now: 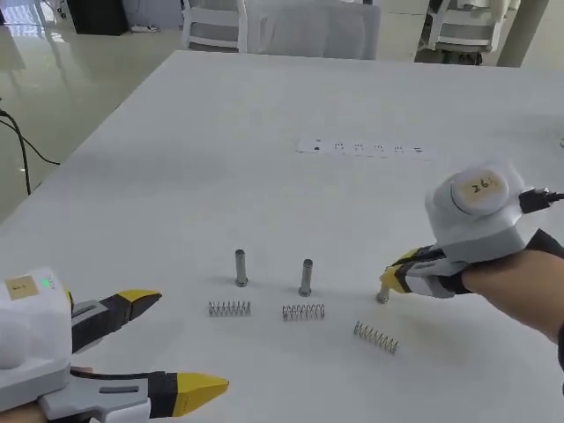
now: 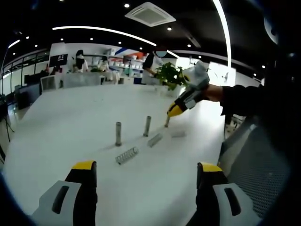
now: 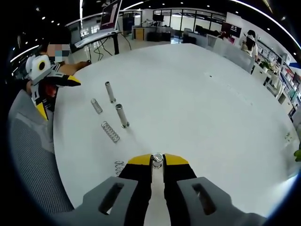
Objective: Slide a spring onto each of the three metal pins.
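The third pin (image 3: 157,157) is clamped near its top by the closed fingers (image 3: 141,164) of the right gripper (image 1: 395,282). The left gripper (image 1: 190,342) is held wide open and empty. Three springs (image 1: 303,311) lie on the surface (image 1: 264,176) beside the pins (image 1: 241,267). They are judged light and soft, best taken gently at mid-length.

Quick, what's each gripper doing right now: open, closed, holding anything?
Left gripper: open, holding nothing.
Right gripper: closed on the rightmost pin.
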`<move>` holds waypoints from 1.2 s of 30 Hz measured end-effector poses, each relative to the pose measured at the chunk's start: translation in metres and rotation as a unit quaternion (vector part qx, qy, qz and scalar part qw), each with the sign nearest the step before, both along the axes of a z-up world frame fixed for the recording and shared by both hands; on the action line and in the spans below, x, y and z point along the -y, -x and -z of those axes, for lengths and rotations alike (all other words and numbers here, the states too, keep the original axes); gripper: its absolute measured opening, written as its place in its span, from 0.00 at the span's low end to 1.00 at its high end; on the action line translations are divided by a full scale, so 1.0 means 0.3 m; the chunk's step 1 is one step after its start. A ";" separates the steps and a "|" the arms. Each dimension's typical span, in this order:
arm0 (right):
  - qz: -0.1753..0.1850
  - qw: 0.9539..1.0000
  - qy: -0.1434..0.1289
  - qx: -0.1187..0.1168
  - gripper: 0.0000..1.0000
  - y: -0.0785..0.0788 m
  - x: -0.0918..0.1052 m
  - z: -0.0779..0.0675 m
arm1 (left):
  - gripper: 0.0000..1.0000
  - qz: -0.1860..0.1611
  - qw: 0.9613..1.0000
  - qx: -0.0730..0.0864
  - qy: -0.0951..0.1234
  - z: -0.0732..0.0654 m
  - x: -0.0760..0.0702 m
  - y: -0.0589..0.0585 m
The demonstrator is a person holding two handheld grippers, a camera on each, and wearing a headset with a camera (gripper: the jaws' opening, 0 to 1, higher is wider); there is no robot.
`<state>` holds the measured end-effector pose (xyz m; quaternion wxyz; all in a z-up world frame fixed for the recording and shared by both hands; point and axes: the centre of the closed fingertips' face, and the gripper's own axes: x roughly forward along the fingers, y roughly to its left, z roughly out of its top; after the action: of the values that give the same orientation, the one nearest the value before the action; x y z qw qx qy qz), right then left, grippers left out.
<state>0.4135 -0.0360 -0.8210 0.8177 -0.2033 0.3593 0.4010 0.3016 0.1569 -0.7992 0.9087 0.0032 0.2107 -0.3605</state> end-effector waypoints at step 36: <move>0.001 1.000 0.002 -0.014 0.16 0.018 0.031 0.041 | 0.83 0.000 1.000 -0.002 0.000 0.004 -0.002 -0.004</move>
<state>0.4081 -0.0452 -0.8333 0.8126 -0.1992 0.3714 0.4026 0.3027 0.1573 -0.8004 0.9083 0.0025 0.2128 -0.3601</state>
